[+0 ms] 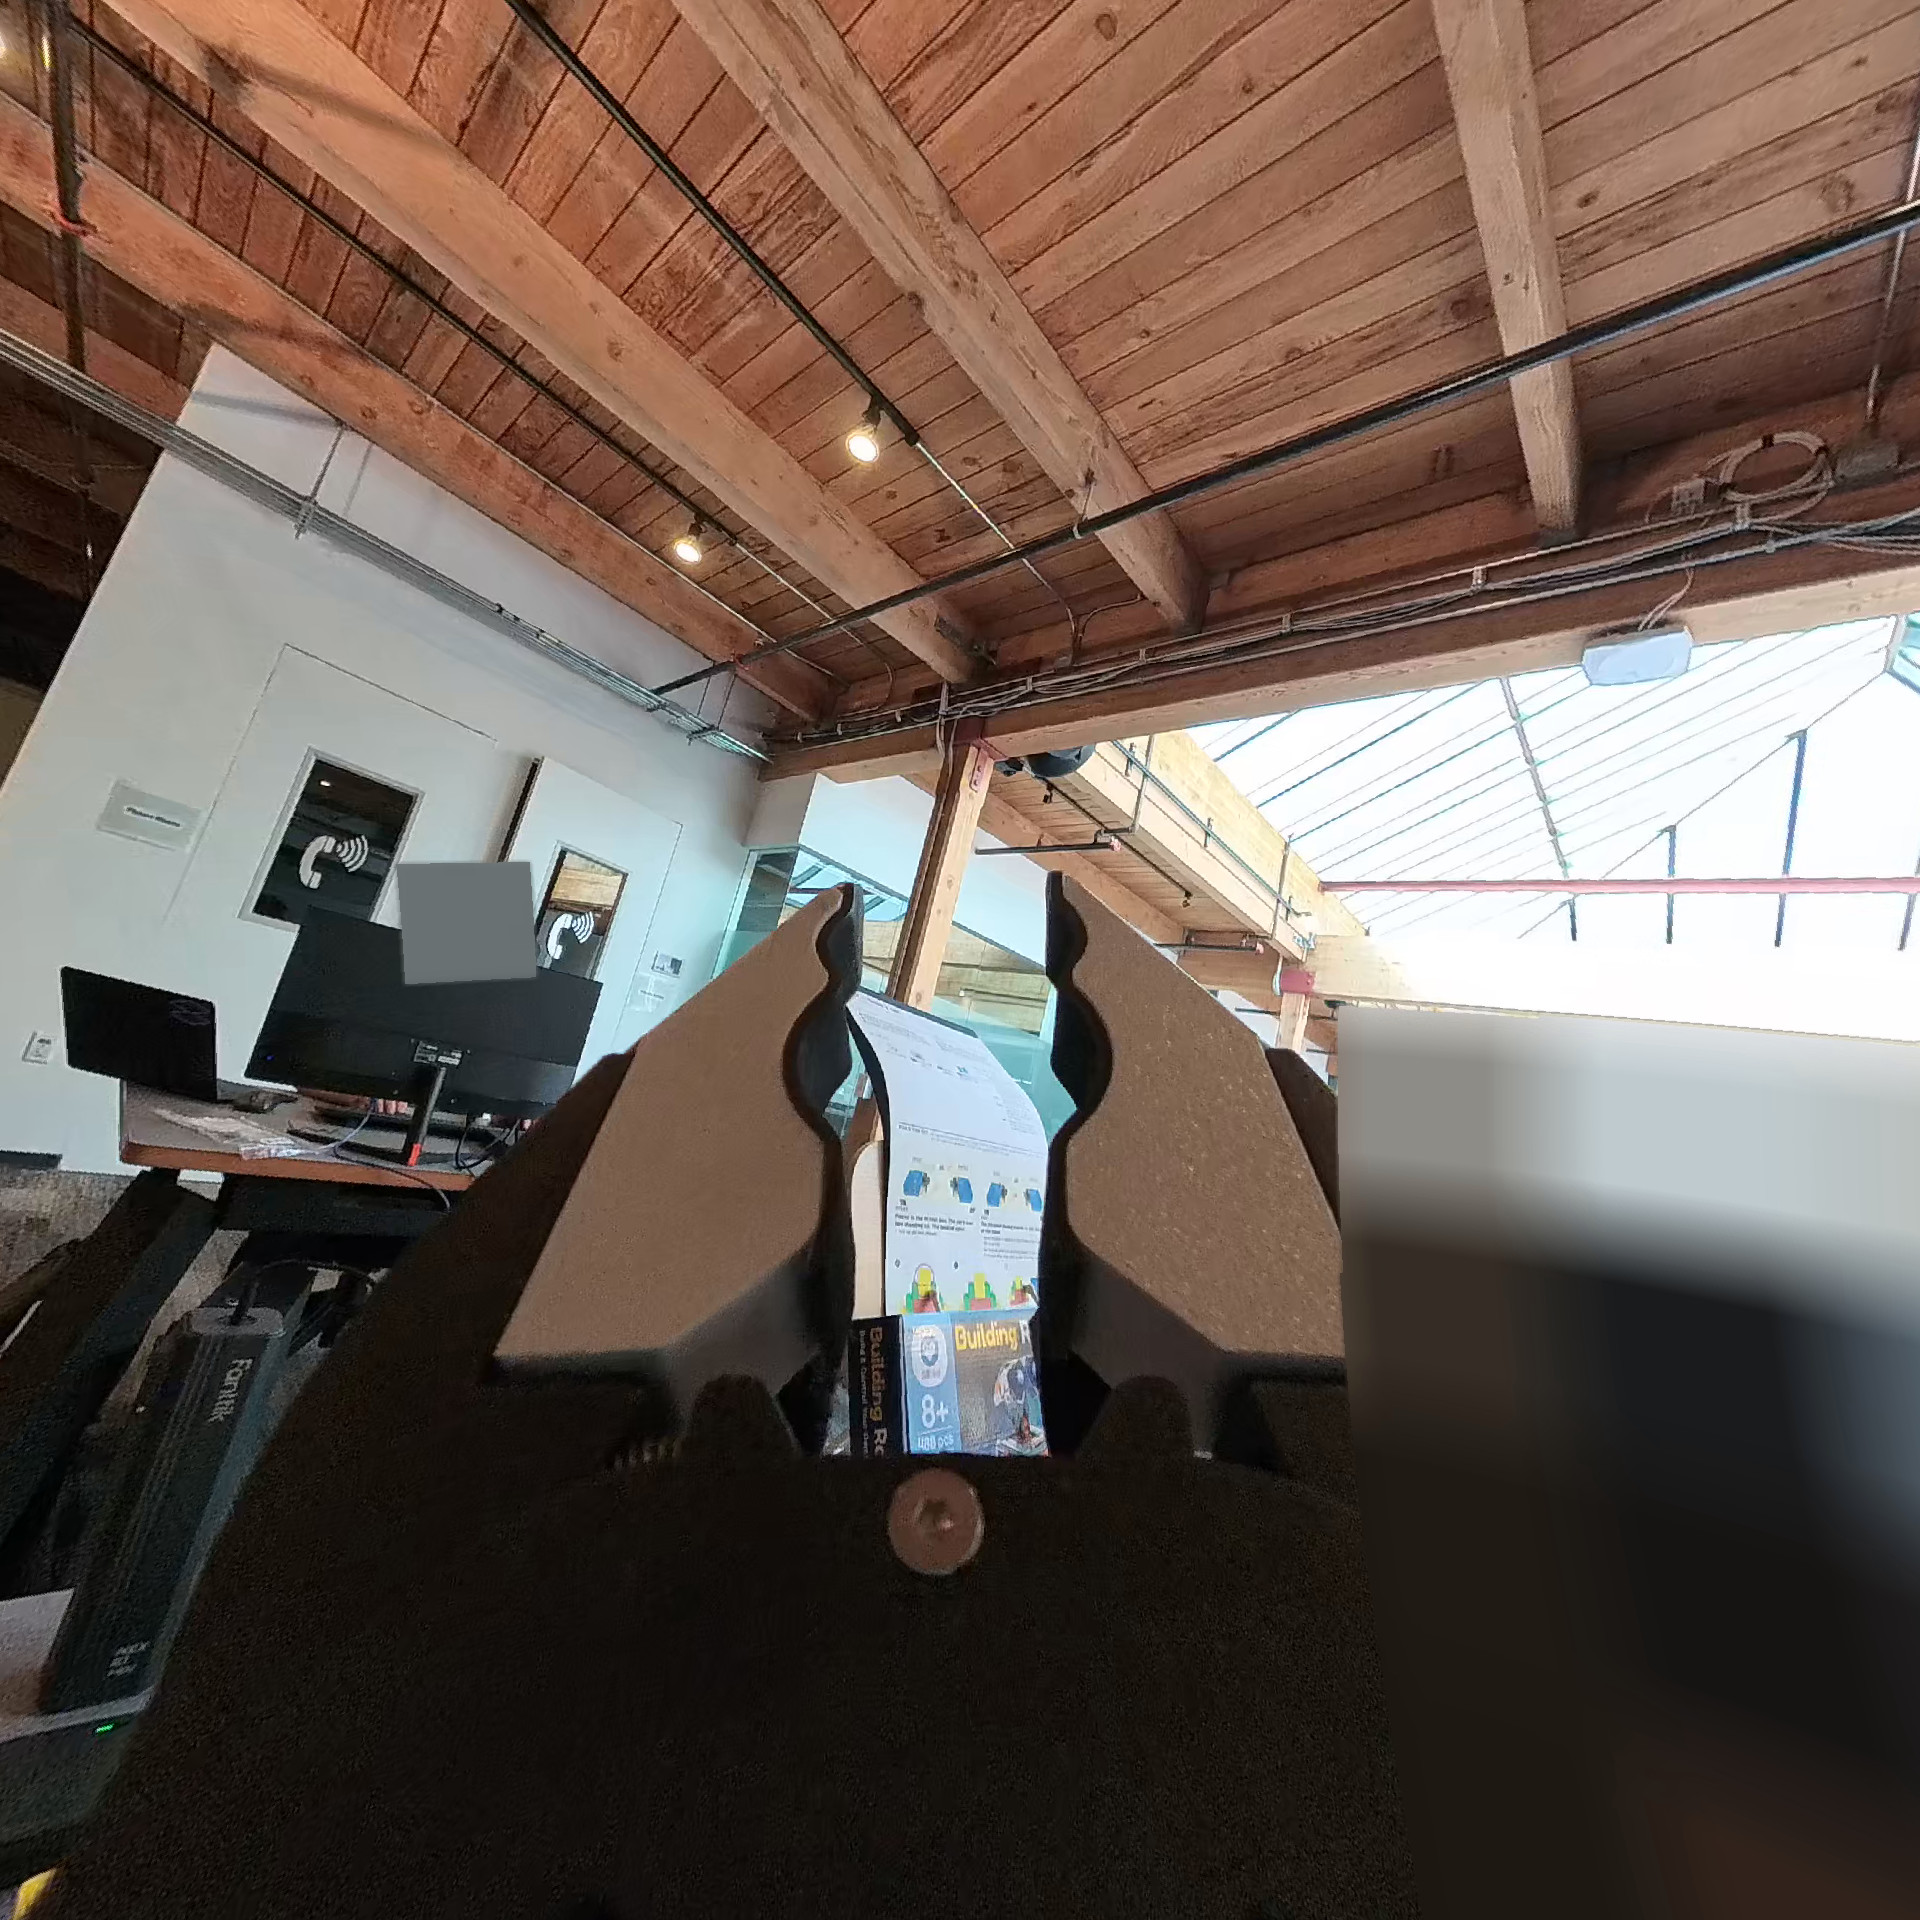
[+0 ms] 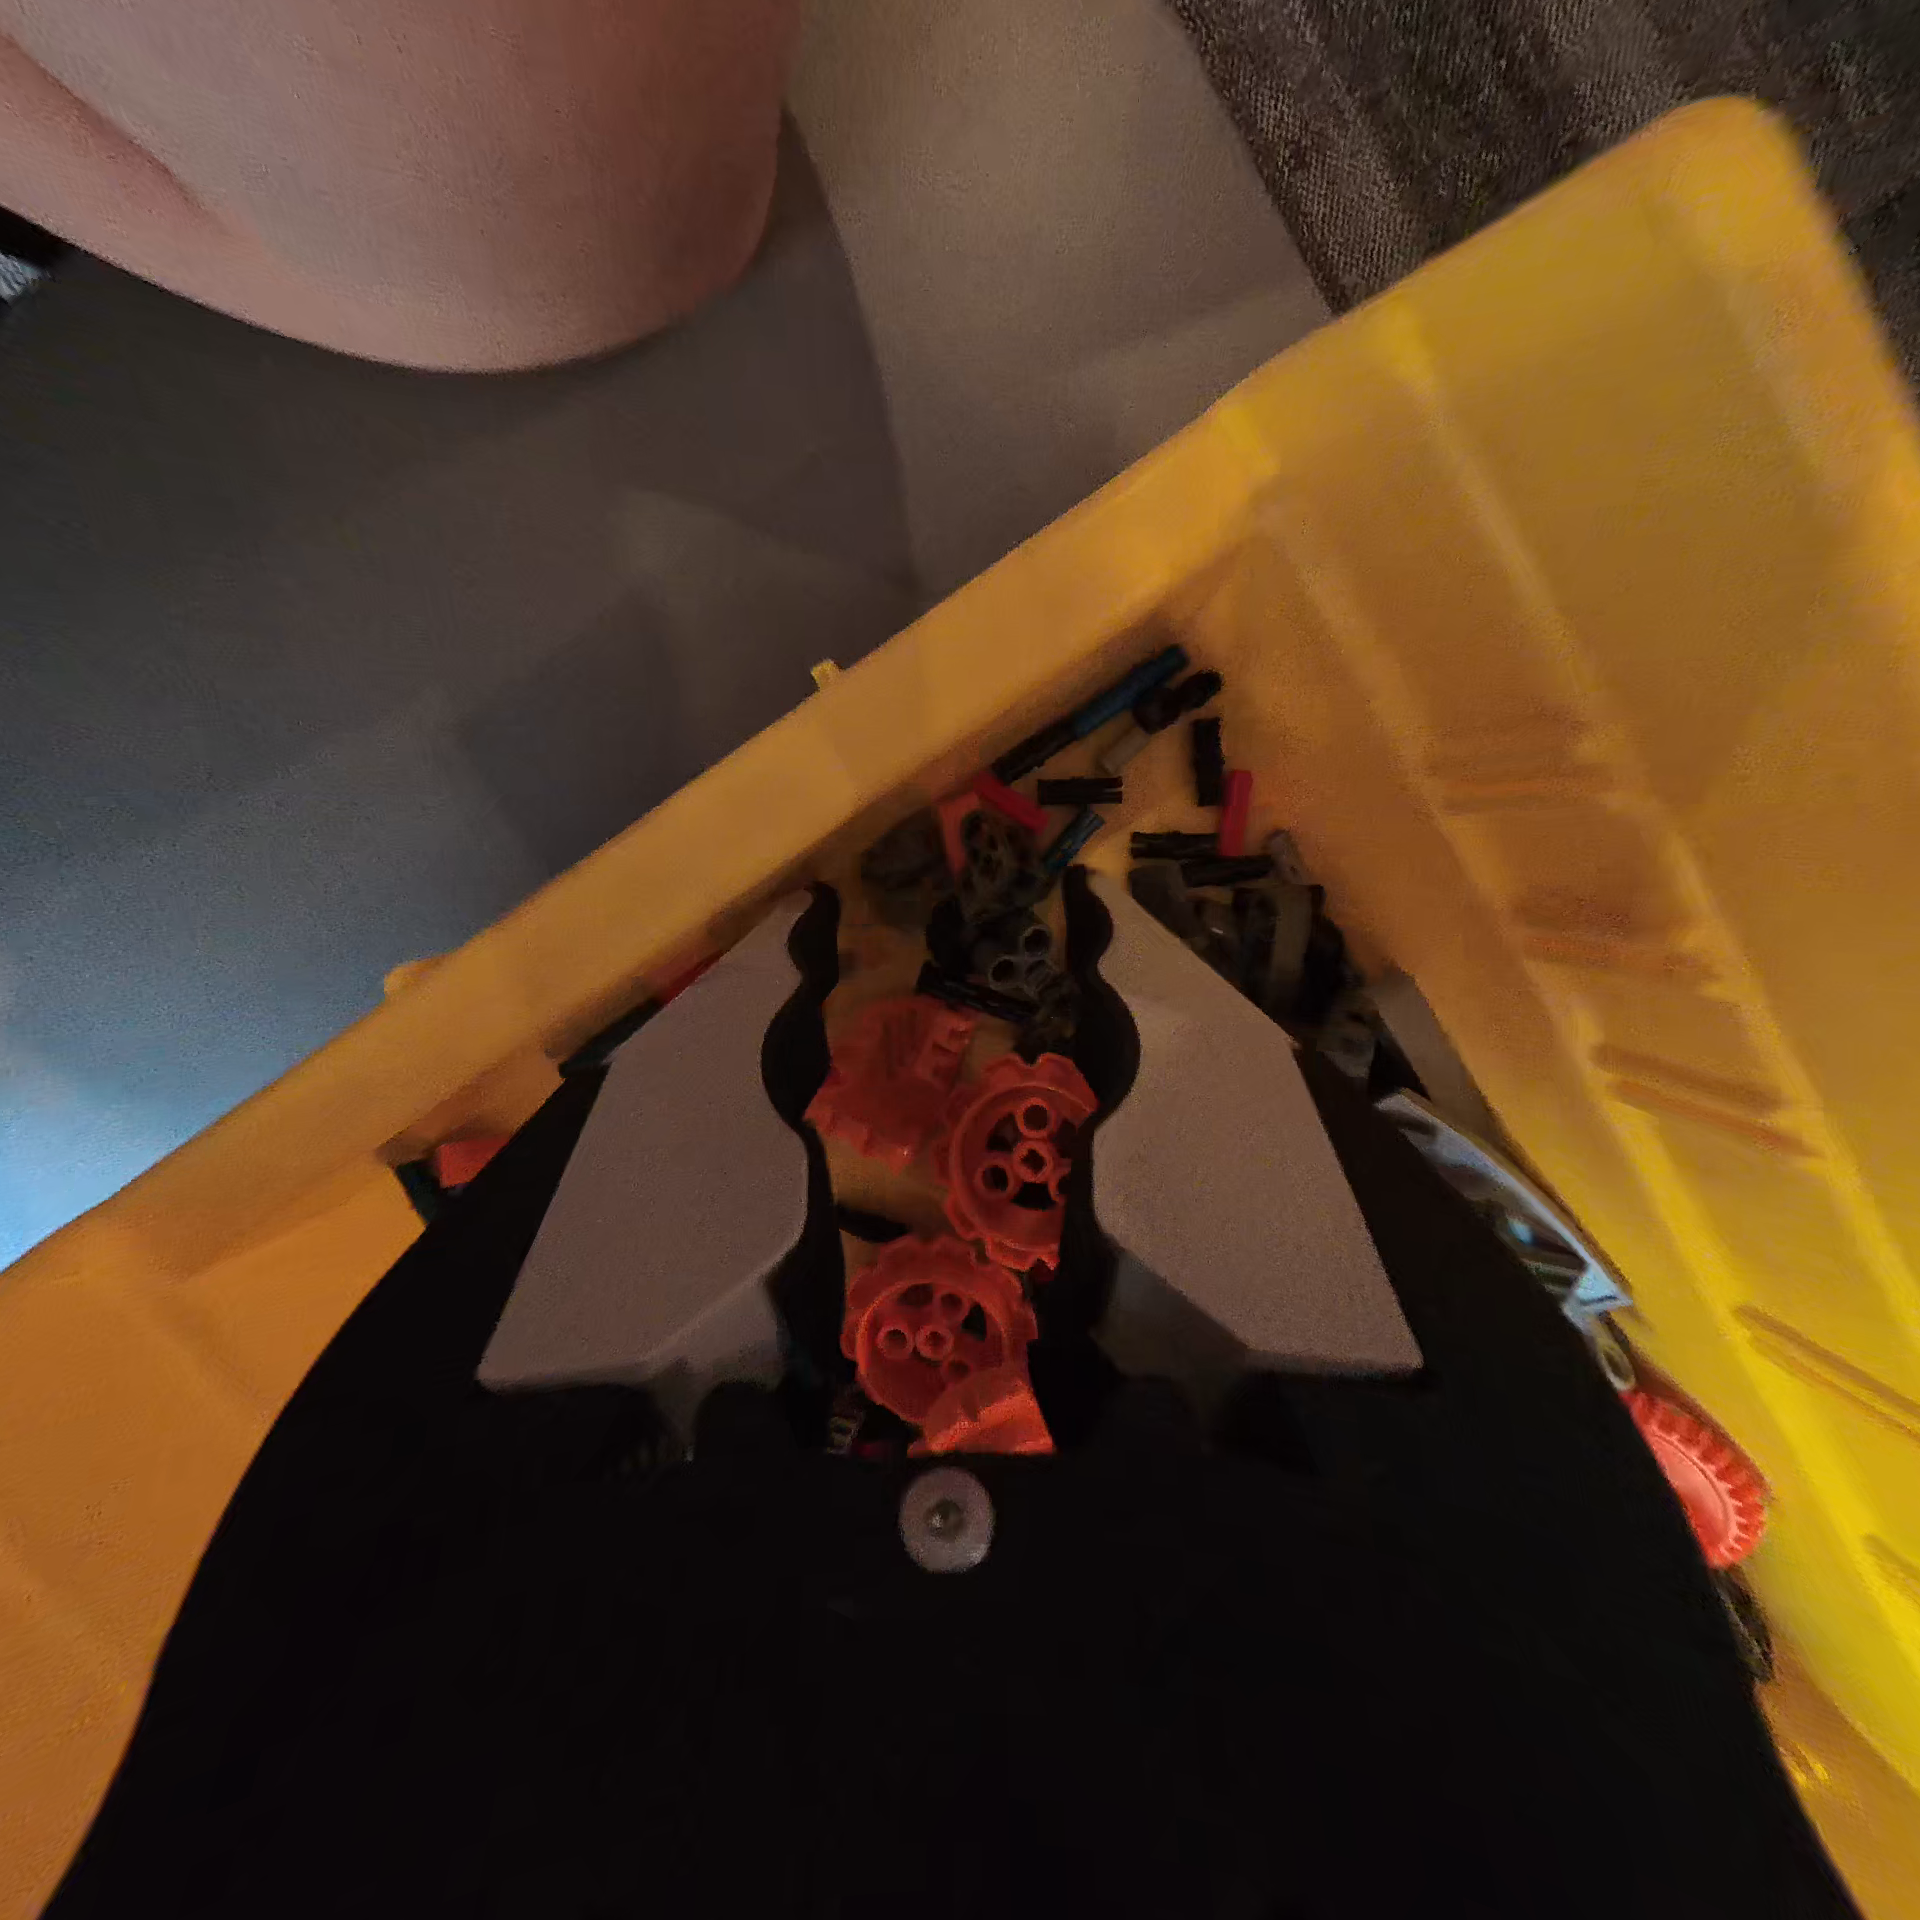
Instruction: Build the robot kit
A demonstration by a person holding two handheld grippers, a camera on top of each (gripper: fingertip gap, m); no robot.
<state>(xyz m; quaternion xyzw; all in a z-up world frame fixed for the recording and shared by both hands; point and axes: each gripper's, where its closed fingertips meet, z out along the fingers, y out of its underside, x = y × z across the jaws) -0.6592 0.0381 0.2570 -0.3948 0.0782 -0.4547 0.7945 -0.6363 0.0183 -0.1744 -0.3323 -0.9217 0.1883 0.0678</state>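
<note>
My left gripper (image 1: 954, 902) points up towards a wooden ceiling, open and empty. Through its gap I see a curled white printed instruction sheet (image 1: 961, 1132) and, below it, a blue and black printed box (image 1: 971, 1382), both farther off. My right gripper (image 2: 951, 896) is open and reaches down into a yellow plastic bin (image 2: 1558, 623). Red gear wheels (image 2: 1023, 1153) lie between its fingers, with nothing gripped. Grey connectors (image 2: 1023, 961) and black pins (image 2: 1081, 790) lie just past the tips in the bin's corner.
In the left wrist view a desk (image 1: 291, 1153) at the left holds a monitor (image 1: 416, 1018) and a laptop (image 1: 135, 1029), and a black device (image 1: 156, 1507) stands close at the lower left. In the right wrist view another red gear (image 2: 1704, 1486) lies by the bin's right wall, and a blurred part of a person (image 2: 416, 156) is at the top left. The gap from one gripper's tips to the other's is roughly 40 cm.
</note>
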